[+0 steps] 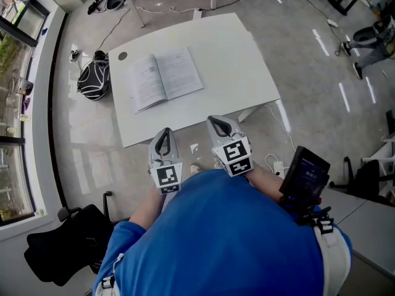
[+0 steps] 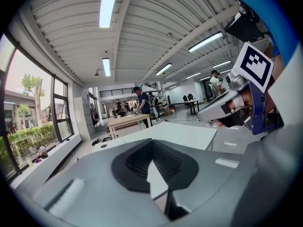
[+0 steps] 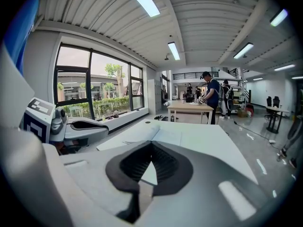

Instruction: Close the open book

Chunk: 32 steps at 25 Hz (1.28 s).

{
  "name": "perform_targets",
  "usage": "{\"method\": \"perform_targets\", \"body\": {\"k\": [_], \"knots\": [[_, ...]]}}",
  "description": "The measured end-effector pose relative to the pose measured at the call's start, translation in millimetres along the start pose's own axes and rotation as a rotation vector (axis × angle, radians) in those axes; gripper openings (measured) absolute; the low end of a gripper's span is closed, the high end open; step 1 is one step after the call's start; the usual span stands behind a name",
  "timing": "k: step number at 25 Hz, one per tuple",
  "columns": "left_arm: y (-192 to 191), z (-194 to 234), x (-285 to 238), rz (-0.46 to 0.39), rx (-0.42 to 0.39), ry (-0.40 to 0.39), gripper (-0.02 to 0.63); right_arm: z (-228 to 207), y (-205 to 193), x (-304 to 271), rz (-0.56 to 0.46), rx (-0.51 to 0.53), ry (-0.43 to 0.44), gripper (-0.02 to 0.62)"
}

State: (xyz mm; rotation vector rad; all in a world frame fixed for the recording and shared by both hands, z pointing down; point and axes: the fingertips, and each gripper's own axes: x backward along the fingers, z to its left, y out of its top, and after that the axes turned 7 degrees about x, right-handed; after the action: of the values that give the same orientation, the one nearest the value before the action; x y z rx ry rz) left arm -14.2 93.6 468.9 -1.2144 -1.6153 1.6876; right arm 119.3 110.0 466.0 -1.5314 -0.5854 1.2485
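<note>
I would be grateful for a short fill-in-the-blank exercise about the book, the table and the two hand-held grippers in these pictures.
1. The book lies ___ on the white table.
2. The left hand-held gripper and the right hand-held gripper both have their jaws ___, with nothing between them.
3. The black bag stands on the ___ beside the table.

Missing words: open; shut; floor.
</note>
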Motion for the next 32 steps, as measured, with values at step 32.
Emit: {"method": "perform_targets", "body": {"k": [32], "knots": [[-2.4, 3.0, 4.6, -0.008, 0.039, 0.038, 0.006, 4.2, 1.0, -1.7, -0.008, 0.027, 0.011, 0.003]]}}
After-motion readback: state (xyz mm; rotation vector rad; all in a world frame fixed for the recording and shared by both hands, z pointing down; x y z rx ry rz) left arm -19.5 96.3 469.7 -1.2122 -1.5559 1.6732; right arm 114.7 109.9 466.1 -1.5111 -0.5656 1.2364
